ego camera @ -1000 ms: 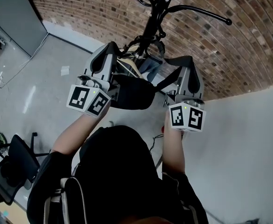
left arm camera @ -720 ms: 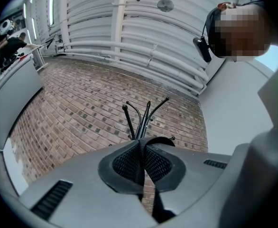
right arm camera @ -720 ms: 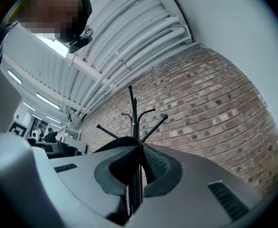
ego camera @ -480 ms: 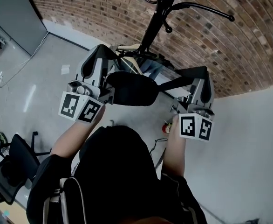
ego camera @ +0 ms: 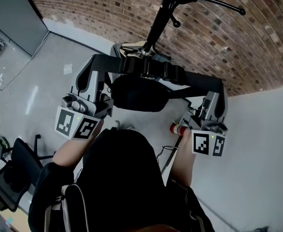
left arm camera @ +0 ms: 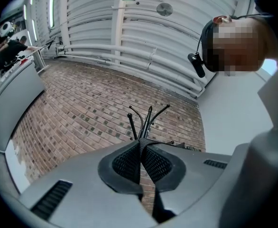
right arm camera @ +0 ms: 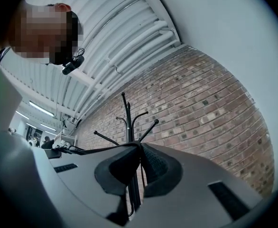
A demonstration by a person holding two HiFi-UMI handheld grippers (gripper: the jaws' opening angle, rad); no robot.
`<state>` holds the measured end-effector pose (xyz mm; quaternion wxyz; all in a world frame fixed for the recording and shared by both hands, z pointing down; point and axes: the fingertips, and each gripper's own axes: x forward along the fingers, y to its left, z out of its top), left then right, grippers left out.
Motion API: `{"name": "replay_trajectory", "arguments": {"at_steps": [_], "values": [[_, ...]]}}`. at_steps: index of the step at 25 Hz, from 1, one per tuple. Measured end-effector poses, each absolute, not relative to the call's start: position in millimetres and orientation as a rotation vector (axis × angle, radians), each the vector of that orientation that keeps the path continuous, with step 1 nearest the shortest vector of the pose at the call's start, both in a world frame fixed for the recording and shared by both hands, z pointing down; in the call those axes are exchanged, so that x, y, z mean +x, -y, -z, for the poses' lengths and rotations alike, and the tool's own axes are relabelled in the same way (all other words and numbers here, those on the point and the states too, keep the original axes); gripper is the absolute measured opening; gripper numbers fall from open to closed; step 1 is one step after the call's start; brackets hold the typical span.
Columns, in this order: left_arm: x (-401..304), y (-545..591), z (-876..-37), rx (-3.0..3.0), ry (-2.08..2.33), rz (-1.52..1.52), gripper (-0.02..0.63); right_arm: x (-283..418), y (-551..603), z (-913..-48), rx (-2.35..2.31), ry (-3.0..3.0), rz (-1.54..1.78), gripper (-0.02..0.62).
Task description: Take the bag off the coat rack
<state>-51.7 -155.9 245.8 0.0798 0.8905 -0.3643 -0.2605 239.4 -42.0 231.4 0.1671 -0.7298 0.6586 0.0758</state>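
One bag (ego camera: pixel 139 93), one coat rack (ego camera: pixel 161 13) and two claws are in play. The bag is a black, rounded pouch of soft, matte cloth. It hangs from a single flat woven strap (ego camera: pixel 151 67) with a bulky buckle near its middle. The strap runs taut and nearly level from one claw to the other.

The left claw (ego camera: pixel 94 62) is pressed tight on the strap's left end. In the left gripper view (left arm camera: pixel 141 144) its two ribbed black pads (left arm camera: pixel 127 163) meet with the webbing caught between them. The right claw (ego camera: pixel 219 85) is likewise clamped on the strap's right end. In the right gripper view (right arm camera: pixel 140 148) the band leaves the closed pads and runs off to the left. Each gripper has a smooth grey shell and carries one cube with black-and-white square markers, two cubes (ego camera: pixel 76 122) in all.

The coat rack is one slim black metal pole with thin curved arms that end in small balls. It stands against a rough red-brown brick wall (ego camera: pixel 107 8). In the head view the bag hangs on the person's side of the pole, and the strap crosses in front of the pole, well below the arms and clear of them. Below lies a pale grey floor (ego camera: pixel 49 66), with one black office chair (ego camera: pixel 11 170) at the lower left.
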Motion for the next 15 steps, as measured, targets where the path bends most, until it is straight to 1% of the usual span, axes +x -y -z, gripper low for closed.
{"name": "replay_trajectory", "arguments": {"at_steps": [7, 15], "values": [[-56.5, 137.5, -245.8, 2.645, 1.024, 0.757, 0.021, 232.9, 20.9, -252.4, -2.079, -1.86, -0.117, 0.021], [-63.0, 119.9, -260.8, 2.608, 1.0, 0.696, 0.021, 220.4, -8.9, -267.4, -2.096, -1.896, -0.078, 0.021]]}}
